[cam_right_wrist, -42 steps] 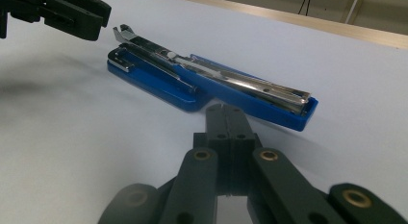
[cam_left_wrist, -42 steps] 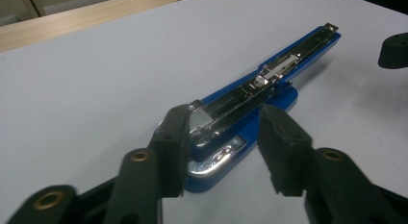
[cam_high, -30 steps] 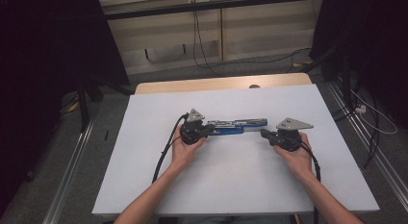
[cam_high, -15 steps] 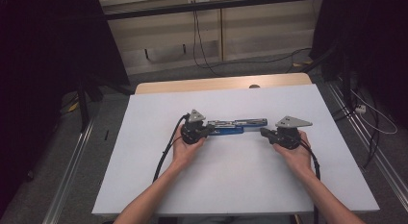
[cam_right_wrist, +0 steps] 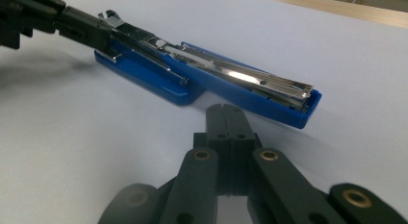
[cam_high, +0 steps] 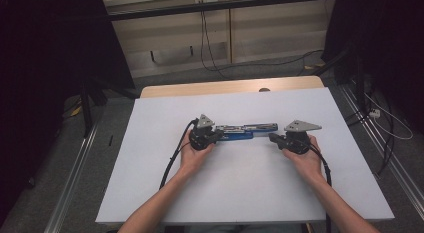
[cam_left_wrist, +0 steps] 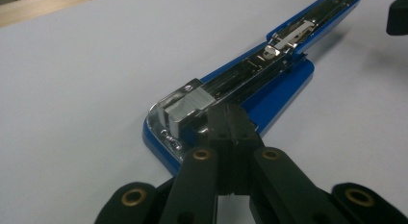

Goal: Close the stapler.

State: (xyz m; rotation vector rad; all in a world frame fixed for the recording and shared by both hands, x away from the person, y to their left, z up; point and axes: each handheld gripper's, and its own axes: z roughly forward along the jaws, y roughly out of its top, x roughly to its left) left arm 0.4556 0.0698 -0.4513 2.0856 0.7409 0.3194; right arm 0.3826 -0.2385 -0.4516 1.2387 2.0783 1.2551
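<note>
1. A white table (cam_high: 240,193) stood in a dim room, with a strip of bare wood along its far edge; grey floor, trailing cables and pale panels lay beyond it.
2. Nearest the camera in the high view, two forearms came in from the table's near edge, one on each side of a blue stapler (cam_high: 246,132) that lay near the table's middle.
3. The stapler was opened out flat, its blue base and its metal staple channel stretched in one line across the table, the shiny rail facing up.
4. The left hand-held gripper (cam_high: 216,136) sat at the stapler's left end. In the left gripper view its jaws were pressed together, their tip (cam_left_wrist: 230,119) touching or just over the stapler's (cam_left_wrist: 250,84) end beside the block of staples; whether anything was pinched between them could not be told.
5. The right hand-held gripper (cam_high: 273,138) lay just beside the stapler's right end. In the right gripper view its jaws were together with nothing between them, the tip (cam_right_wrist: 225,112) a little short of the stapler (cam_right_wrist: 207,77), apart from it.
6. Past the stapler, in the high view, the rest of the white table ran to the wooden strip.
</note>
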